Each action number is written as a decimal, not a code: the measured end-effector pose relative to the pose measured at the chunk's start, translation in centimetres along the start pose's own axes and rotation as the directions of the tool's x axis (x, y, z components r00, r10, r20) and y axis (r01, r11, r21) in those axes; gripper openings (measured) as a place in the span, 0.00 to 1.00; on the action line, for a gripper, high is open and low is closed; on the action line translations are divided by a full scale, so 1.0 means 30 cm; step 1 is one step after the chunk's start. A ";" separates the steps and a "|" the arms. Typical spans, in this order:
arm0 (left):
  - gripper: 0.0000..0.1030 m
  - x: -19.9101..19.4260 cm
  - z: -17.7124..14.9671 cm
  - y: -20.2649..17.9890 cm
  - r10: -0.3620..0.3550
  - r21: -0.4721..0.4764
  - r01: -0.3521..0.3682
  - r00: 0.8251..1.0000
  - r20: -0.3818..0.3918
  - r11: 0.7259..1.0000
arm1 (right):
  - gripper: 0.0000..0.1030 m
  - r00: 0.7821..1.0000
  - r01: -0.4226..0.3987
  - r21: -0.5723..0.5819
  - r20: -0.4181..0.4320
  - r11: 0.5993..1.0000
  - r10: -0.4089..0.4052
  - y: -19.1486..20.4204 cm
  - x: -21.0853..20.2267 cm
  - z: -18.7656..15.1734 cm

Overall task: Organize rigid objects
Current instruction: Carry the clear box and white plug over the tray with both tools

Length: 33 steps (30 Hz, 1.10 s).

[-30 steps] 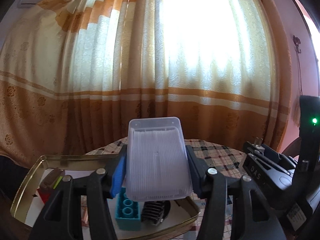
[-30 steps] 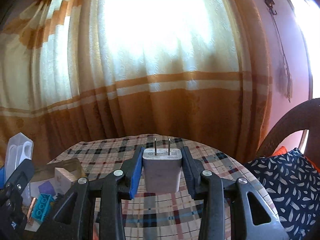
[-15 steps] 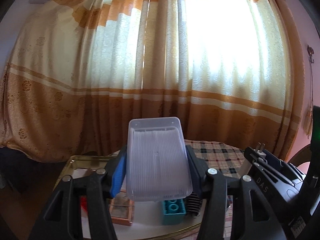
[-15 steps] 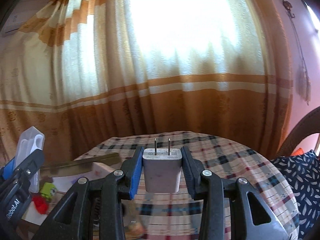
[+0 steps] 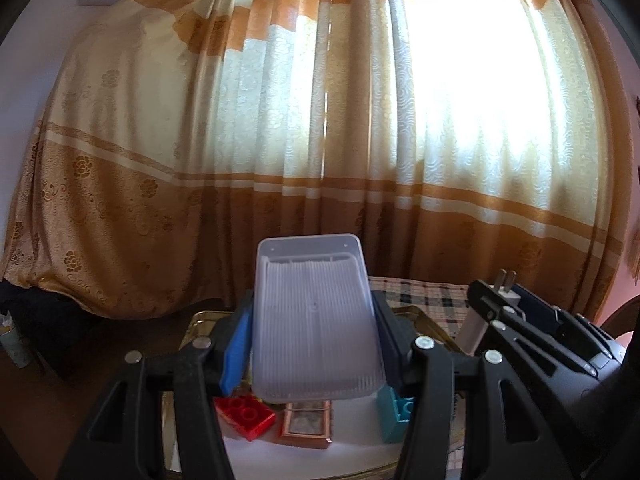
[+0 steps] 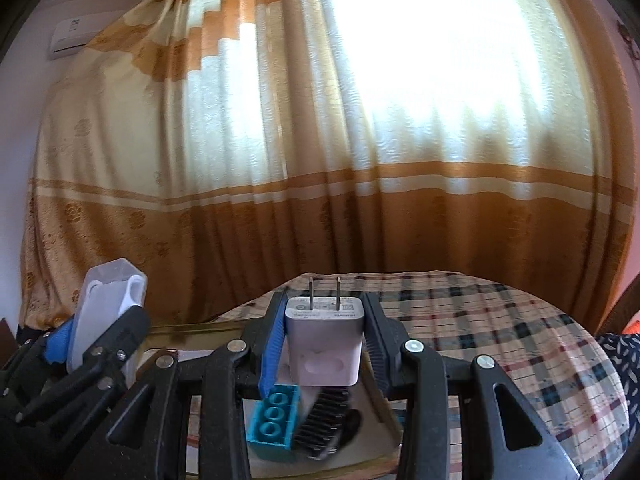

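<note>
The clear ribbed plastic box (image 5: 316, 316) sits pinched between the jaws of the left gripper (image 5: 314, 340), tipped back so its open face looks at the camera, and it is carried above the gold-rimmed tray (image 5: 420, 314). The white charger plug (image 6: 324, 344) is clamped in the right gripper (image 6: 324, 350), prongs up at twelve o'clock, likewise held over the tray's right part. In the tray lie a red brick (image 5: 246, 414) at seven o'clock under the box, a small copper-framed piece (image 5: 306, 424) at six, and a teal brick (image 6: 274, 416) with a black comb (image 6: 326, 420) beside it, directly below the plug. The tray rests on a round table under a checked cloth (image 6: 500, 332). Both loads look ready to be set down. I would lower each over a bare patch of tray floor rather than onto the bricks or comb, keep the two tools from knocking each other, level the box before letting go, and release only once each piece rests.
</note>
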State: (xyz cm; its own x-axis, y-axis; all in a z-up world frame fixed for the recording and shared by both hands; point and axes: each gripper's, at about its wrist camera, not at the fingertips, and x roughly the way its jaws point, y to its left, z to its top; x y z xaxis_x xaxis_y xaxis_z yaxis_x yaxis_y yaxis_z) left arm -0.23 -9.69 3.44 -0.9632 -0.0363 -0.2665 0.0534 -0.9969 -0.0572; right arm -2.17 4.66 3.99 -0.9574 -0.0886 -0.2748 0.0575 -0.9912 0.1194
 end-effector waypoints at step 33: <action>0.53 0.108 -0.068 0.125 0.125 0.003 -0.126 0.980 -0.153 0.992 | 0.40 0.978 -0.034 -0.032 -0.206 0.999 0.026 0.125 0.214 -0.045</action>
State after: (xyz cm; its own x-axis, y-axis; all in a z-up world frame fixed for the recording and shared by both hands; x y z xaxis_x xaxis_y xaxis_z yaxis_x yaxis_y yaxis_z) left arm -2.60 -13.40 0.41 -0.8973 -0.1498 -0.4152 0.1736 -0.9846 -0.0201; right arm -7.72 0.23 1.37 -0.8767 -0.1330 -0.4623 0.0988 -0.9903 0.0976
